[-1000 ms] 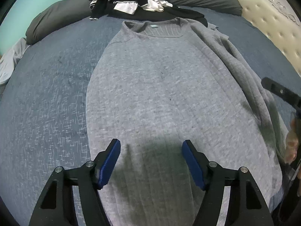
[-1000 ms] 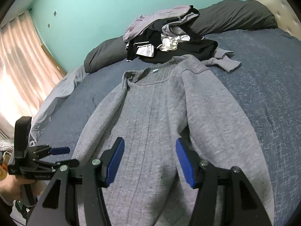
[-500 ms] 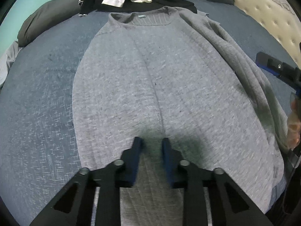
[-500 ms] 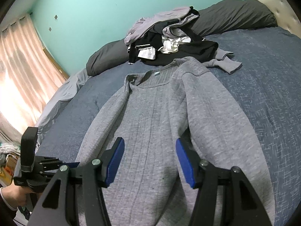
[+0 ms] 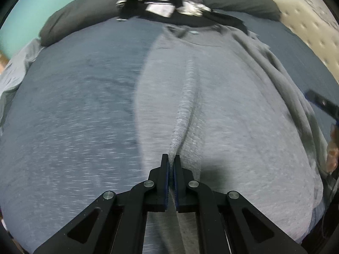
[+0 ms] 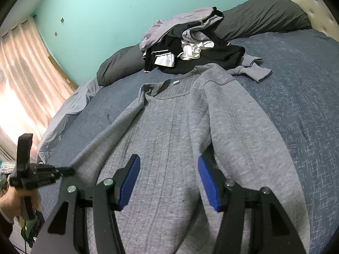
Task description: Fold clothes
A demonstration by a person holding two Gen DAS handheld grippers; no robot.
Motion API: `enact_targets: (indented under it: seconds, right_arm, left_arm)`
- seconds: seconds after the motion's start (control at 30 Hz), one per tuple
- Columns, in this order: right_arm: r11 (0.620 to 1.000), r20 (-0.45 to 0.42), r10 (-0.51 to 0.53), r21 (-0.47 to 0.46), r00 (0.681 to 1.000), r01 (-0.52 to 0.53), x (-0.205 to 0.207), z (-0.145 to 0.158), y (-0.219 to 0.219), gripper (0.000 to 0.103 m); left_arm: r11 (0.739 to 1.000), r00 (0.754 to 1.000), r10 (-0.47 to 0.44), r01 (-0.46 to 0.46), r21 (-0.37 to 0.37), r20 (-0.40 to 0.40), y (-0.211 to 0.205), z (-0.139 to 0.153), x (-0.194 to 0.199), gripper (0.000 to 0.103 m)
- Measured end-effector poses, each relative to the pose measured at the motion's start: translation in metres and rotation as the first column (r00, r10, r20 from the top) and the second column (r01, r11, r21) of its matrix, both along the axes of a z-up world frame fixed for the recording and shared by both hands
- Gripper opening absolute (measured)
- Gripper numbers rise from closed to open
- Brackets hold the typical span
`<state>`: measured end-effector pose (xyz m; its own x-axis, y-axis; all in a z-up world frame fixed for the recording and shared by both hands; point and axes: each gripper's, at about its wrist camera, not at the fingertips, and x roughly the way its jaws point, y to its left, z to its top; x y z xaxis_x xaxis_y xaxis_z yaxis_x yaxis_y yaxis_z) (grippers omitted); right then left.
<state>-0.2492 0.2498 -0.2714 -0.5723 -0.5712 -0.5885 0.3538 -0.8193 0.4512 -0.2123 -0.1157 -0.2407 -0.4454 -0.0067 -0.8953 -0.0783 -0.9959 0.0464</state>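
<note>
Across the blue bedspread [image 6: 296,114] the grey knit sweater [image 6: 173,127] lies collar far, hem near. At its near left edge the left gripper [image 5: 171,167] pinches a ridge of fabric; the right gripper [image 6: 168,182] hovers spread above the hem, gripping nothing.

The right gripper [image 6: 168,182] hovers open over the grey sweater [image 6: 169,127] — the left gripper [image 6: 45,174] pinches its edge.

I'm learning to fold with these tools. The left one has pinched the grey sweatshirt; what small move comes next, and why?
Probably lift and carry the pinched ridge across toward the far shoulder. The left tool is shut on a raised fold of the grey knit sweatshirt, while the right tool hangs open over it, gripping nothing.
</note>
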Motion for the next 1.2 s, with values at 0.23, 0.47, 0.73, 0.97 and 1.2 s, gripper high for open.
enact_targets:
  seconds: [0.23, 0.47, 0.73, 0.97, 1.2]
  right_arm:
    - [1.0, 0.001, 0.002, 0.007, 1.0, -0.002, 0.0, -0.002, -0.001, 0.058]
    - [1.0, 0.01, 0.005, 0.021, 1.0, -0.005, -0.002, -0.008, -0.004, 0.058]
    - [0.999, 0.014, 0.008, 0.031, 1.0, -0.009, -0.004, -0.011, -0.005, 0.058]
    - [0.999, 0.018, 0.006, 0.036, 1.0, -0.006, -0.006, -0.013, -0.004, 0.058]
    - [0.999, 0.015, 0.012, 0.031, 1.0, -0.012, -0.005, -0.013, -0.005, 0.058]
  left_arm:
    - [0.994, 0.994, 0.107, -0.107, -0.027, -0.01, -0.075, 0.015, -0.004, 0.003]
    - [0.98, 0.982, 0.189, -0.188, -0.071, 0.013, -0.131, 0.016, -0.012, 0.003]
    - [0.935, 0.938, 0.346, -0.343, -0.086, 0.019, -0.19, 0.01, -0.028, 0.004]
    - [0.911, 0.914, 0.406, -0.403, -0.086, 0.01, -0.204, 0.006, -0.043, 0.041]
    - [0.873, 0.873, 0.488, -0.488, -0.014, -0.014, -0.22, 0.017, -0.016, 0.069]
